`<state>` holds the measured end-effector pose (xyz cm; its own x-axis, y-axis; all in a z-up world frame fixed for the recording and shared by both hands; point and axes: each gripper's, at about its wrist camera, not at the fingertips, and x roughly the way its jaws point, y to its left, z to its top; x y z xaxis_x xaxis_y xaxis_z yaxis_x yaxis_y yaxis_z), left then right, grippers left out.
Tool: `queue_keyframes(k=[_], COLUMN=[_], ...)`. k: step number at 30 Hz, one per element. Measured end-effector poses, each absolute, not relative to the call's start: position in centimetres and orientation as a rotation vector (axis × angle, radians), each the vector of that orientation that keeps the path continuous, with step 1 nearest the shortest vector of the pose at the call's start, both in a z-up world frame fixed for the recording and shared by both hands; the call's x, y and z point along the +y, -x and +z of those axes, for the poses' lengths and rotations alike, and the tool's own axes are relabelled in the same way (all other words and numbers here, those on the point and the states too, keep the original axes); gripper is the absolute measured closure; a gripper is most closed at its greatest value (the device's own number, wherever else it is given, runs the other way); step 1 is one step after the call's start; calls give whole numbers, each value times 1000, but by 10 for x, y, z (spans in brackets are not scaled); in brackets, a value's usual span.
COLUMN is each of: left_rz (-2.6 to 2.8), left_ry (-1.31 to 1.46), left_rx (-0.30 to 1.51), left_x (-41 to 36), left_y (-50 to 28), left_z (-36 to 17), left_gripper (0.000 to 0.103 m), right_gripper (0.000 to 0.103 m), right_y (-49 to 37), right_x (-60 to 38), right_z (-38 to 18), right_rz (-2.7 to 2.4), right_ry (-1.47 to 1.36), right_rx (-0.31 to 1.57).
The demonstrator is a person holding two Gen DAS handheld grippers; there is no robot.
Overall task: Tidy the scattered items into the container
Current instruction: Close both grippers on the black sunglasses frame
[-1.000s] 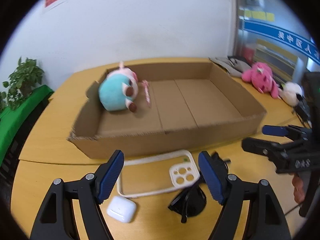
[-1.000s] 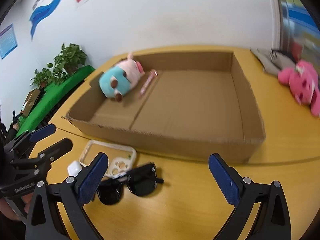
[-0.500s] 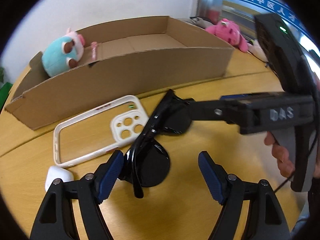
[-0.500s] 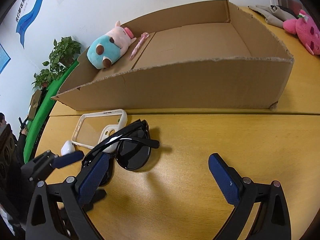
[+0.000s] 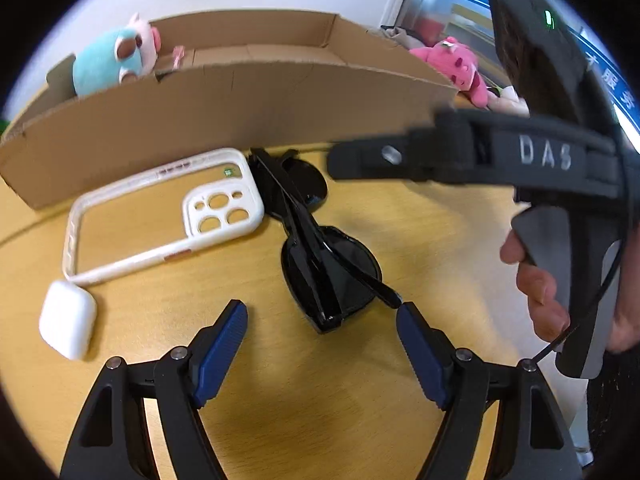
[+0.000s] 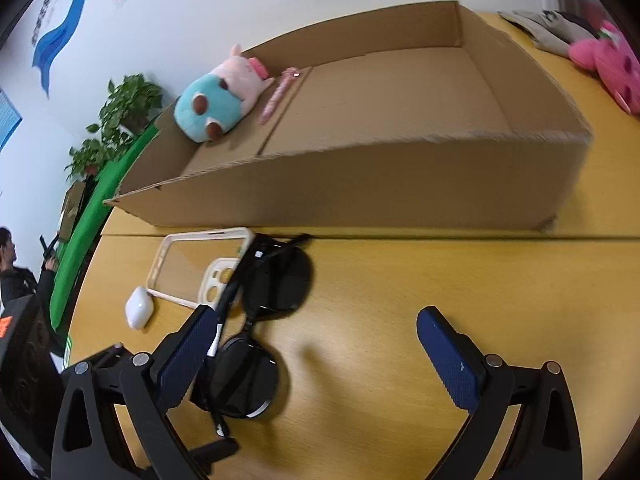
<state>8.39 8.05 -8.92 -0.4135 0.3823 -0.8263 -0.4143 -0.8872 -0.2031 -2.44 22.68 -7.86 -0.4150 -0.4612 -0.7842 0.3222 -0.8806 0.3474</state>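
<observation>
Black sunglasses (image 5: 328, 264) lie folded on the wooden table, just ahead of my open left gripper (image 5: 322, 344); they also show in the right wrist view (image 6: 260, 320). My right gripper (image 6: 316, 356) is open low over the table, its left finger beside the sunglasses. A white phone case (image 5: 160, 216) and a white earbuds case (image 5: 66, 320) lie to the left. The cardboard box (image 5: 240, 108) behind holds a teal-pink plush (image 6: 218, 104) and a pink pen (image 6: 276, 96).
A pink plush toy (image 5: 460, 68) and grey cloth (image 6: 548, 28) lie on the table right of the box. Potted plants (image 6: 120, 120) and a green surface stand at the far left. The right gripper's body (image 5: 540, 152) crosses the left wrist view.
Both grippers have dropped low and closed in on the sunglasses. The right gripper has moved left so that its left finger sits beside the sunglasses. Both stay open.
</observation>
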Motion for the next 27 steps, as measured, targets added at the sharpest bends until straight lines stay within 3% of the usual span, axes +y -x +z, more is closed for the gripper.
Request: queue_keyframes(k=[4,8,11,13,19,21,27], left_rz=[2321,2339,2343,2349,2355,2359,2388], left_ry=[1350,1371,1393,1397,1398,1396,1415], left_rx=[20,-25,-66,-61,-13,5,18], left_x=[82,74,68,67,74,77,99], left_y=[-81,-79,-76,-76,-85,-88,-84], left_z=[-90,-89,-89,-90,-89,-89,-92], left_gripper=[29,52,61,66,67,68,60], right_gripper=[1,5,9,18,25,32,33], right_y=[39,49,50,47,42,41,43], right_x=[202,183,174,173,183,185,183], right_z=[-82,-92,-96,-96,-94,-93,-92], right_rz=[-2252,-2254,-2303,-2319,-2345,-2321,-2307], right_ry=[-1383,-1424,-1430,-1426,-1424,-1421,-1421], right_rx=[-122,-33,66,82,25,-11,-17])
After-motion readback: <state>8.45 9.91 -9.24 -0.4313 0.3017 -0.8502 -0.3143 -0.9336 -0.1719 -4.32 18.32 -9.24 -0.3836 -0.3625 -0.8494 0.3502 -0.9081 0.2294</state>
